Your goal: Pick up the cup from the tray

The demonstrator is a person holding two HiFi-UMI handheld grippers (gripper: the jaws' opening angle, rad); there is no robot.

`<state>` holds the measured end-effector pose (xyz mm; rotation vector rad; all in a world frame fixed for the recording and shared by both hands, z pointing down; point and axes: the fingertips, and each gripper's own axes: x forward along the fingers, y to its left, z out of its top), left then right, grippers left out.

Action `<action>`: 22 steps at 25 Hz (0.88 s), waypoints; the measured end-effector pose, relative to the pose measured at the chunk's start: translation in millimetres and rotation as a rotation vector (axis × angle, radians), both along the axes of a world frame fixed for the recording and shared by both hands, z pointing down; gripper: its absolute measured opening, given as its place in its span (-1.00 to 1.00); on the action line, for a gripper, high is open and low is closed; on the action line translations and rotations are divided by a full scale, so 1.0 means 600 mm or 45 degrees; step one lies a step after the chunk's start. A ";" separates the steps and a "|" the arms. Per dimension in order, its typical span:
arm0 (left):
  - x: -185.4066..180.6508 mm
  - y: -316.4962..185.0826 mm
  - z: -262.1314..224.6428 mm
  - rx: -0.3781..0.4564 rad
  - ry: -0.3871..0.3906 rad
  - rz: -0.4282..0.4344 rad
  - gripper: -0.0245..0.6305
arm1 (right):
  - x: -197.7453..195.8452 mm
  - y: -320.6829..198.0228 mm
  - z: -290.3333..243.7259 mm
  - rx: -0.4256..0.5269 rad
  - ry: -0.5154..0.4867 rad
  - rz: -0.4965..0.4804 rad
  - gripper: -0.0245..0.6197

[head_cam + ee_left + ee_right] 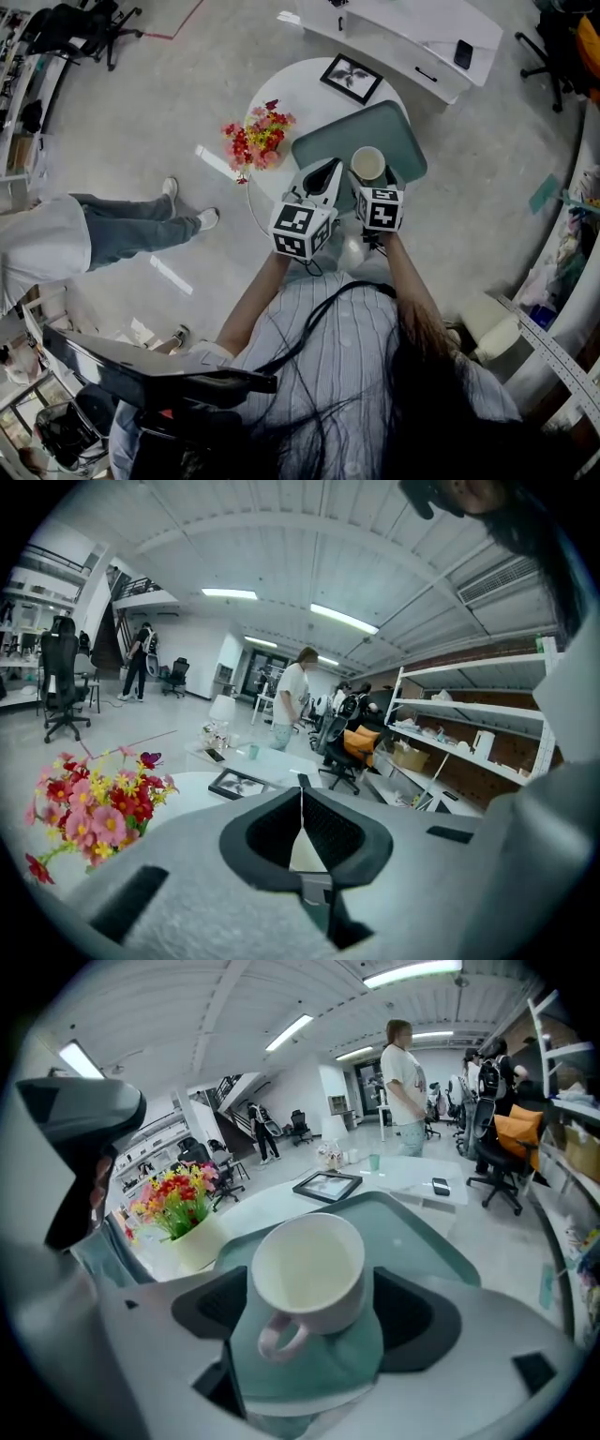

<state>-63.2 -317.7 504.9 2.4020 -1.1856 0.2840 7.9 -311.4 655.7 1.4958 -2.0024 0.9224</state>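
Head view: on the round white bench (286, 89) lies a teal tray (398, 129). The white cup (367, 163) stands on the tray, at the right tool (371, 183).

Left gripper view: the left tool (302, 808) is pressed together, with nothing in it.

Right gripper view: the jaws are spread, one on each side of the cup, and its handle faces the camera.

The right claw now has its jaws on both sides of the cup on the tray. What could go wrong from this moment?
1. The right claw is open, and the cup has a smooth round wall, so it may slip or turn as the jaws close.
2. The handle points back into the claw and could catch there.
3. The left claw, shut and empty, sits close beside; a bump could push the cup across the tray.
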 end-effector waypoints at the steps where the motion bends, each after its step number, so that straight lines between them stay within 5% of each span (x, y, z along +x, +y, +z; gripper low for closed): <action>1: -0.002 -0.002 0.002 -0.004 -0.002 0.004 -0.88 | 0.000 -0.003 0.004 0.000 0.014 0.003 0.30; 22: -0.044 0.002 0.033 -0.078 -0.058 0.029 -0.88 | -0.002 -0.044 0.050 0.043 0.187 0.096 0.33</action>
